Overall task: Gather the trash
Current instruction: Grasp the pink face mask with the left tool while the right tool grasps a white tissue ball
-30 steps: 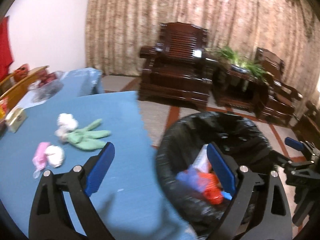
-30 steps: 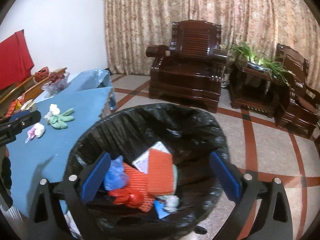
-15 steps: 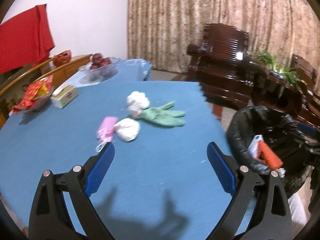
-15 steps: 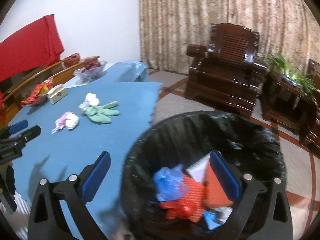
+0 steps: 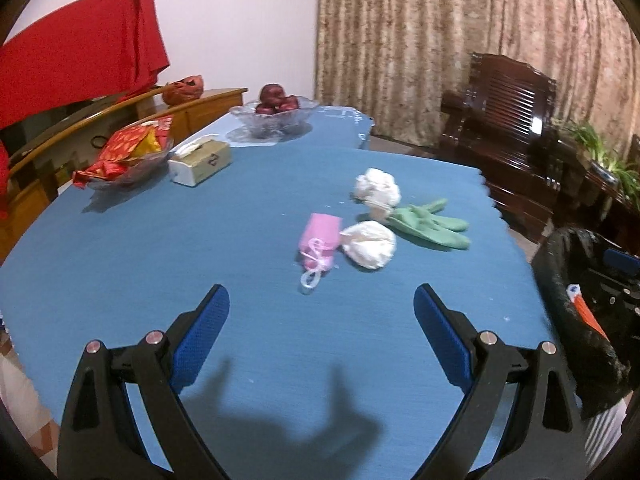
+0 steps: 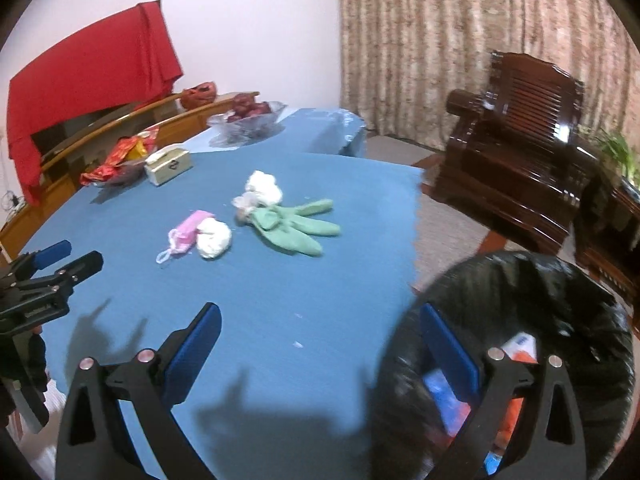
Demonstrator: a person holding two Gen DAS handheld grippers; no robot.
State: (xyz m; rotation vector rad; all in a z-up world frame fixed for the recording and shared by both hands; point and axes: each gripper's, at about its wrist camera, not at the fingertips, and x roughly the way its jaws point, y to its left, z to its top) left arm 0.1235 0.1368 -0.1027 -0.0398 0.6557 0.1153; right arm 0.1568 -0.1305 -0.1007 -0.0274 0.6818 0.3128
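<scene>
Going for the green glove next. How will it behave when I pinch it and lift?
The green glove lies flat and limp on the blue table, so it is probably floppy and will drape from the pinch. It looks thin, likely light. A crumpled white wad touches its cuff and may shift or drag along.

A plain pale wall [image 6: 256, 32] fills the eleven o'clock region, with a red cloth [image 6: 88, 68] draped over something at ten o'clock. A curved wooden sideboard [image 6: 120, 120] runs below it. Heavy patterned beige curtains [image 6: 460, 32] hang floor-length from twelve to two o'clock. A dark carved wooden armchair [image 6: 516, 140] stands at two o'clock, and beside it a dark side table, perhaps holding a green plant [image 5: 600, 152], though the edge blurs there. The floor [image 6: 444, 216] at three o'clock is pale tile crossed by reddish bands. Lighting is indoor and dim, casting soft shadows on the blue tablecloth [image 6: 280, 300].
</scene>
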